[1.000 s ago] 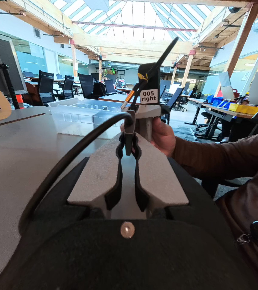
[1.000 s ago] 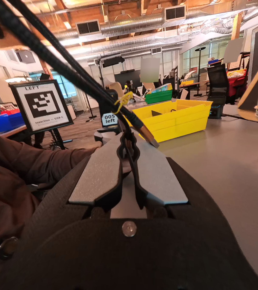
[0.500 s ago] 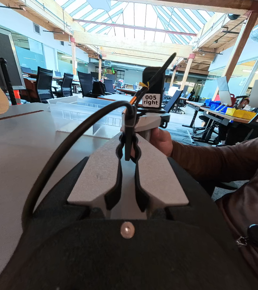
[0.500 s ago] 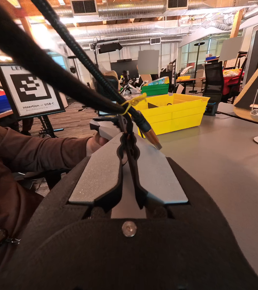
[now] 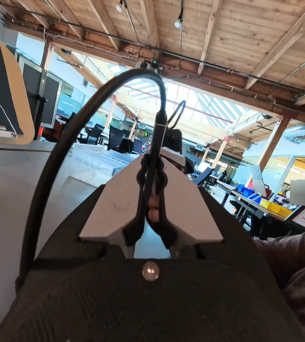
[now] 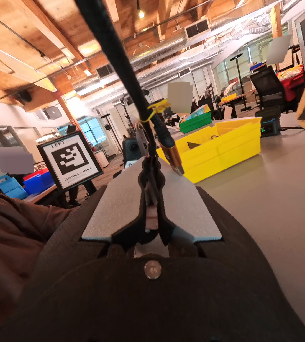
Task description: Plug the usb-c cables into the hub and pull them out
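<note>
Both views have tilted upward since the earlier frames. Left gripper (image 5: 152, 173) jaws clamp the hub (image 5: 154, 164) upright, steadying its ports. Right gripper (image 6: 150, 172) jaws pinch a black cable (image 6: 111, 46); its copper-coloured plug (image 6: 173, 160) hangs free, unplugged, above the surface (image 6: 259, 194).

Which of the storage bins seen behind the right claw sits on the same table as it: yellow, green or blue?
The yellow bin, resting on the grey table just beyond the right claw. The green bin and blue bin are on farther desks.

Glossy yellow plastic bin (image 6: 222, 148), matt grey table (image 6: 268, 203)
</note>
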The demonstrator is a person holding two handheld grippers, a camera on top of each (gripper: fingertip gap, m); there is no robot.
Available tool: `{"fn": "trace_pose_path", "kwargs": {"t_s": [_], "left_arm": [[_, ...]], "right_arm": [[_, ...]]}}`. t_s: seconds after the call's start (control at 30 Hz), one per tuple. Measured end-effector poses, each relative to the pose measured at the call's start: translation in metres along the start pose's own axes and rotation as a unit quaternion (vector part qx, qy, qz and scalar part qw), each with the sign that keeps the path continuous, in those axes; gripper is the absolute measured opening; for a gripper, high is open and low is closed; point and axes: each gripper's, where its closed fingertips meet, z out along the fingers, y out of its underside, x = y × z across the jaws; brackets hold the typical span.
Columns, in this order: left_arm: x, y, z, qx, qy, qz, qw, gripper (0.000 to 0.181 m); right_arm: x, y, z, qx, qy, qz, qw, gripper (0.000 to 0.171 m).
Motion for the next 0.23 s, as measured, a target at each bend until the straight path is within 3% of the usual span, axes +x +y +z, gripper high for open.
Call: {"fn": "trace_pose_path", "kwargs": {"t_s": [0.23], "left_arm": [[0.012, -0.027, -0.002, 0.050, 0.004, -0.001, 0.999, 0.009]], "right_arm": [[-0.015, -0.019, 0.016, 0.053, -0.042, 0.032, 0.997, 0.000]]}}
